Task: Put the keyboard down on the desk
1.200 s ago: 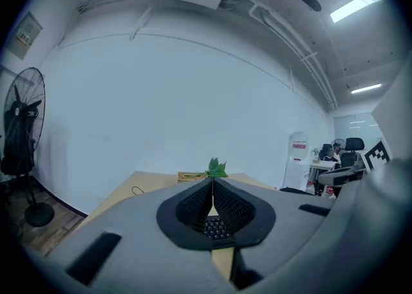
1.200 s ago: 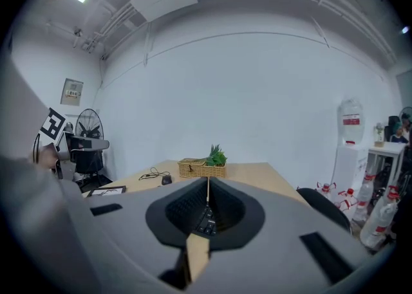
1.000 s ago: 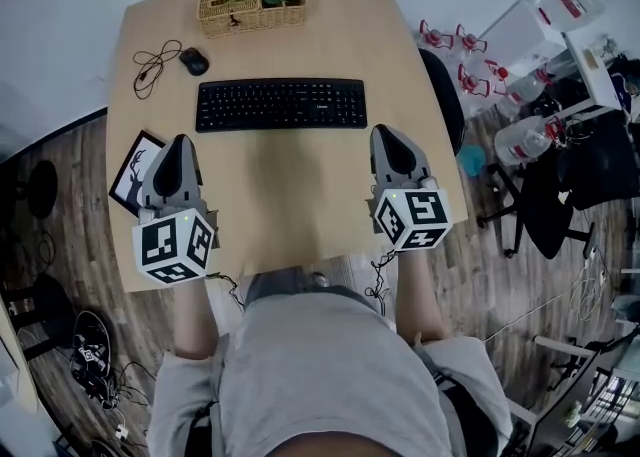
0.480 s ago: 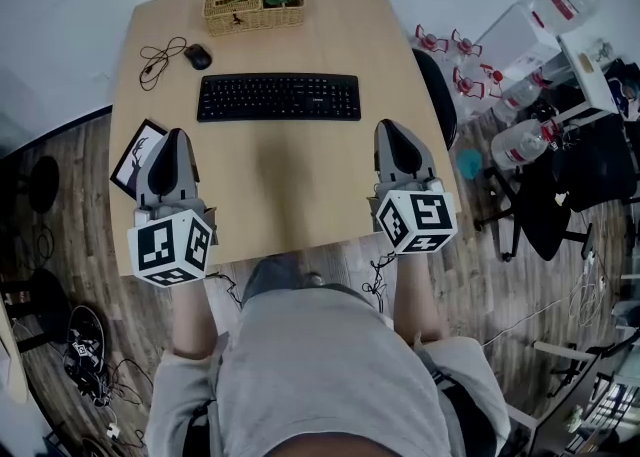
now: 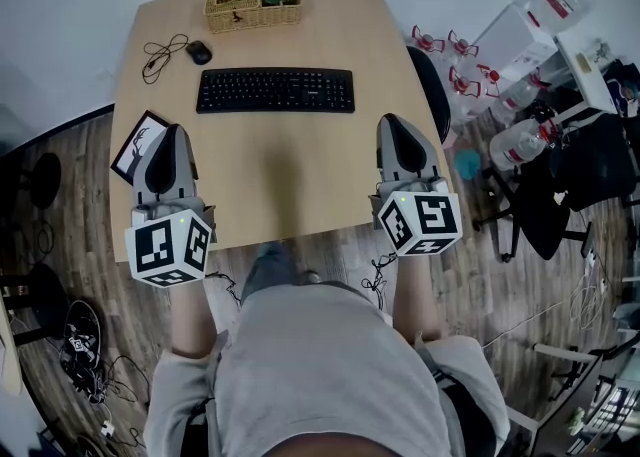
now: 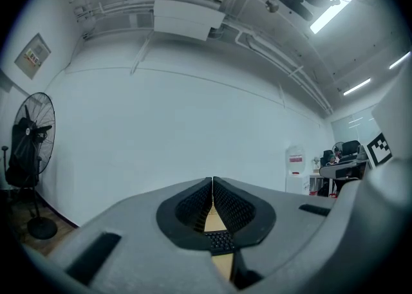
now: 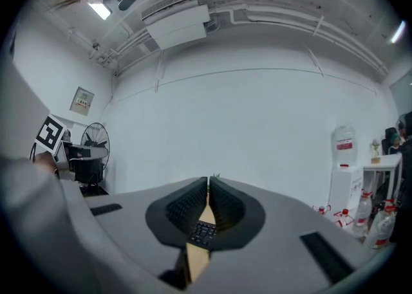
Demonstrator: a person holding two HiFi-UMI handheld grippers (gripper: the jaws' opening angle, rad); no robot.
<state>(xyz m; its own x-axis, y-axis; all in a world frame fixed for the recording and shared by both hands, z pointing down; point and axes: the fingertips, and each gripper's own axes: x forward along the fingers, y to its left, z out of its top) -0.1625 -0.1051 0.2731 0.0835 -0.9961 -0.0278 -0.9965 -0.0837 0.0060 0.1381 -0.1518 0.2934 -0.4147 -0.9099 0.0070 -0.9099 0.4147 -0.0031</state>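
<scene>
A black keyboard [image 5: 275, 90] lies flat on the far half of the light wooden desk [image 5: 280, 180], with nothing touching it. My left gripper [image 5: 172, 135] hovers over the desk's near left part, jaws together and empty. My right gripper [image 5: 393, 125] is over the near right part, likewise shut on nothing. Both sit well short of the keyboard. In the left gripper view a sliver of the keyboard [image 6: 221, 240] shows below the closed left gripper [image 6: 212, 183]. The right gripper view shows the same between the closed right gripper [image 7: 208, 183], with keyboard keys [image 7: 202, 231] beyond.
A wicker basket with a green plant [image 5: 252, 2] stands at the desk's far edge. A black mouse [image 5: 199, 52] with coiled cable lies far left. A framed picture [image 5: 138, 144] overhangs the left edge. A black chair [image 5: 436, 95] and water bottles [image 5: 520, 140] stand to the right.
The head view has shifted slightly, so the desk and keyboard appear a little higher in frame. Both grippers stay shut near the desk's front edge; the keyboard lies still.
</scene>
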